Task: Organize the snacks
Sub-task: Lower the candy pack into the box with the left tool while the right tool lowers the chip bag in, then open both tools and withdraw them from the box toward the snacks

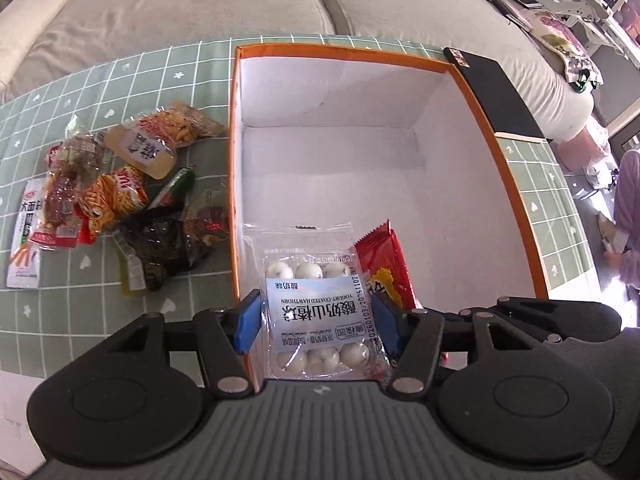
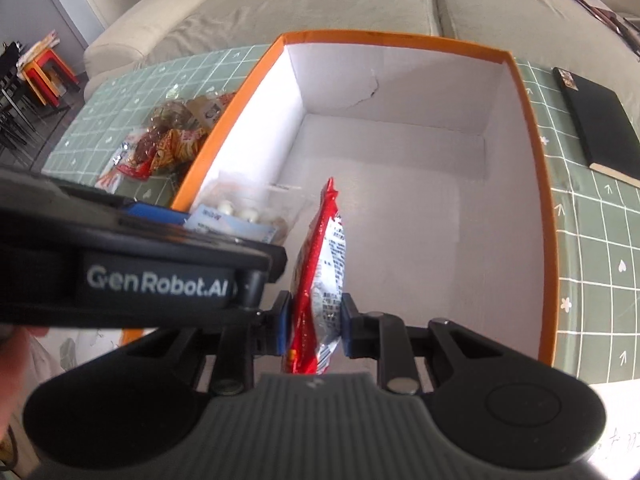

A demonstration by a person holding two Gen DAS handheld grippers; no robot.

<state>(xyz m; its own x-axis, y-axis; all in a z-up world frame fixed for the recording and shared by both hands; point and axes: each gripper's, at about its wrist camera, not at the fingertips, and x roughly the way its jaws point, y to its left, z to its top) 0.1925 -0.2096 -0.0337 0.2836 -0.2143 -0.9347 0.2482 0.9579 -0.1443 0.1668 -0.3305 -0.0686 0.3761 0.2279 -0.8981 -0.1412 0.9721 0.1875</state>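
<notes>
Two snacks are going into the big orange box [image 1: 516, 184] at once. The left tool [image 1: 316, 320] is clamped on a clear pack of yogurt hawthorn balls [image 1: 320, 308], its blue pads pressing on both sides. The right tool [image 2: 314, 326] is squeezed tight on a red snack packet [image 2: 320, 264], which hangs on its edge. Both packs sit low inside the box, near its front wall. I think they are close to the white bottom, but I cannot tell if they touch it.

Next, each tool needs to let go so the packs can lie flat, then come up out of the box.

I count one box and two snacks in it. A pile of snacks [image 1: 116, 196] waits on the green checked counter [image 1: 72, 92], maybe eight, though they overlap. One black notebook [image 2: 596, 120] lies on the other side of the box.
</notes>
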